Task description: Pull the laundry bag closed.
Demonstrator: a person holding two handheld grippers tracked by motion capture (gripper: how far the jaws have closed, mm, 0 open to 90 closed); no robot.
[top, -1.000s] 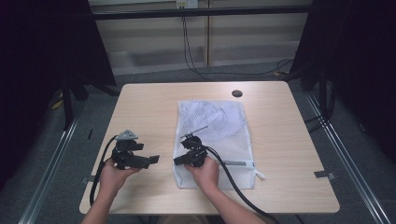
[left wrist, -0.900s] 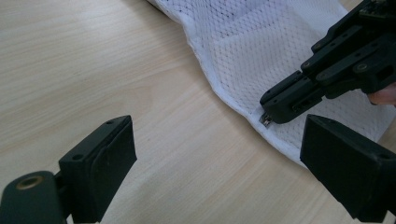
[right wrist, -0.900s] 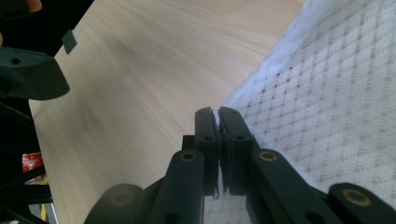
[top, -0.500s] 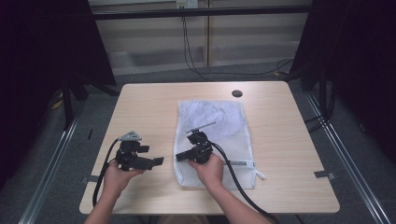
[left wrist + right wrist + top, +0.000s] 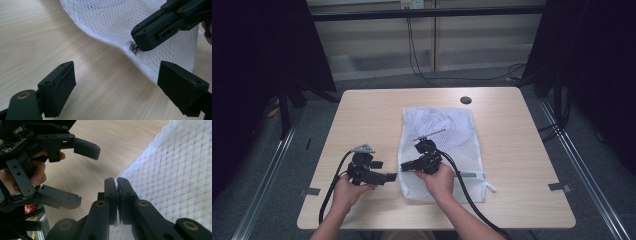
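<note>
Your counter (image 5: 377, 115) is a pale wood top, and the white mesh bag (image 5: 447, 130) lies flat on its middle, reaching from near the far side down toward your edge. In the high view the bag's left edge runs just beside your two hands, and a zip tape pokes out at its lower right.

Your right gripper (image 5: 406, 165) has its jaws pressed together on that left edge of the bag; the right gripper view shows a sliver of white cloth pinched between the pads (image 5: 117, 185). In the left gripper view a small metal zip pull (image 5: 135, 48) sits right at the tips of that gripper (image 5: 140, 42).

Your left gripper (image 5: 390, 177) hovers just left of the bag over bare wood. Its jaws stand wide, have just been closing a little, and have nothing between them.
</note>
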